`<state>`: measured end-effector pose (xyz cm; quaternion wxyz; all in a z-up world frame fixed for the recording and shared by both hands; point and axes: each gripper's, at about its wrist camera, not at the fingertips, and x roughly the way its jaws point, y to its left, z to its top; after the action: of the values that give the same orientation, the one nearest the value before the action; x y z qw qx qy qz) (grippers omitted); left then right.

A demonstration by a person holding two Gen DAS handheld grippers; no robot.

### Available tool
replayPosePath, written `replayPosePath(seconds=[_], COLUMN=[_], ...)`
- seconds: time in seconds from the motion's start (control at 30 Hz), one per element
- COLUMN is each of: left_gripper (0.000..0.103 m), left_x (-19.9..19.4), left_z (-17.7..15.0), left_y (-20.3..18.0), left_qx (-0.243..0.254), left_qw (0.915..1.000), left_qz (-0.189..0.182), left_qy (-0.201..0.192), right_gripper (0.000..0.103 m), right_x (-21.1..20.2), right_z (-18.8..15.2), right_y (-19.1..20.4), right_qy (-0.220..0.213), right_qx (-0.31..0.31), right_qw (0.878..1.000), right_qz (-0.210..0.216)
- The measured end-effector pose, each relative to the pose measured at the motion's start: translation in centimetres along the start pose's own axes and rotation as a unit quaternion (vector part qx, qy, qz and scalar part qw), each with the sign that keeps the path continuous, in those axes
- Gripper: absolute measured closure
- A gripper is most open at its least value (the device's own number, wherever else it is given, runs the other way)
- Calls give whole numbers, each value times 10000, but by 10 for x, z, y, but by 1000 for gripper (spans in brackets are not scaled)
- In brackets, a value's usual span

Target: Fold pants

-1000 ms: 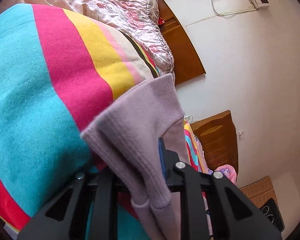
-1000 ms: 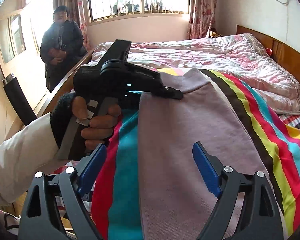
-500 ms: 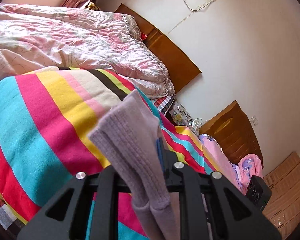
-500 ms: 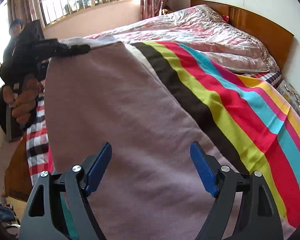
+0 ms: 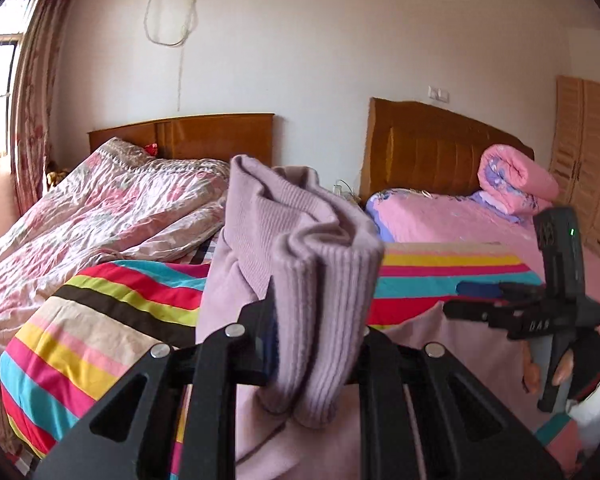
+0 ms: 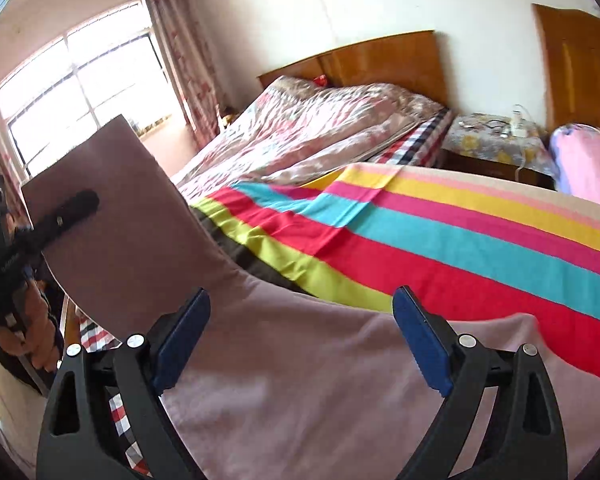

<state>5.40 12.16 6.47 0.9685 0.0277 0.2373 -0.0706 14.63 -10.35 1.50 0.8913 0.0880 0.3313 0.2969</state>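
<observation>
Left wrist shows left claw gripping pants; right wrist shows right claw spread.

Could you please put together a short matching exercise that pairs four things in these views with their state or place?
Things:
1. left claw
2. right claw
3. pants
4. rolled pink quilt

States or places:
A. open above the fabric
B. against a wooden headboard
C. shut on ribbed fabric
D. mauve, one end lifted off the striped sheet

Pairs: 1-C, 2-A, 3-D, 4-B
</observation>
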Motion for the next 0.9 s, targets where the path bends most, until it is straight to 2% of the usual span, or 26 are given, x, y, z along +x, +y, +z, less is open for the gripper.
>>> replayPosePath(seconds=[0.07, 0.1, 0.13, 0.17, 0.2, 0.23, 0.27, 0.3, 0.37, 0.43, 0.5, 0.57, 0.63, 0.67, 0.73, 0.83, 0.9], left_gripper=[79, 72, 65, 53, 49, 45, 26, 23, 22, 14, 4, 3, 3, 4, 4, 4, 3], left_x=[29, 47, 64, 78, 90, 83, 78, 74, 54, 26, 6, 3, 10, 9, 2, -6, -5], left_z=[-34, -58, -83, -106, -128, -136, -137, -134, -121, -105, -97, -100, -115, -124, -139, -154, -162], left_y=[-68, -95, -120, -140, -155, -164, -167, -166, -150, -121, -75, -22, 28, 48, 77, 95, 103], left_qx=[842, 1212, 1517, 1801, 2073, 2332, 2458, 2422, 2235, 1810, 1145, 448, -171, -456, -847, -950, -1073], left_qw=[9951, 9888, 9804, 9705, 9604, 9642, 9613, 9604, 9681, 9789, 9918, 9989, 9961, 9926, 9875, 9844, 9838], left_qz=[-200, -351, -523, -698, -827, -521, -648, -891, -896, -902, -558, 16, 728, 943, 1104, 1250, 1196], left_qy=[468, 796, 1140, 1441, 1667, 1151, 1061, 1053, 685, 296, 47, 159, 474, 610, 737, 795, 789], right_gripper=[13, 13, 13, 13, 13, 13, 13, 13, 13, 13, 14, 18, 21, 25, 33, 33, 33], right_x=[-49, -68, -84, -97, -103, -106, -105, -101, -94, -77, -53, -26, -4, 9, 24, 31, 38], right_z=[-9, -14, -23, -33, -43, -53, -63, -71, -84, -92, -97, -101, -109, -115, -124, -126, -123], right_y=[-37, -54, -68, -79, -90, -99, -104, -107, -104, -91, -63, -39, -25, -19, -7, 13, 9], right_qy=[-323, -446, -523, -558, -542, -477, -356, -240, -96, 213, 597, 991, 1450, 1718, 2146, 2325, 2289], right_qx=[270, 420, 583, 751, 912, 1064, 1197, 1308, 1477, 1541, 1445, 1384, 1454, 1490, 1521, 1272, 1571], right_qw=[9986, 9971, 9955, 9940, 9926, 9914, 9905, 9898, 9886, 9878, 9863, 9814, 9730, 9681, 9591, 9593, 9547], right_qz=[-328, -444, -528, -573, -589, -596, -580, -519, -266, 87, 522, 888, 1057, 1050, 1041, 978, 1076])
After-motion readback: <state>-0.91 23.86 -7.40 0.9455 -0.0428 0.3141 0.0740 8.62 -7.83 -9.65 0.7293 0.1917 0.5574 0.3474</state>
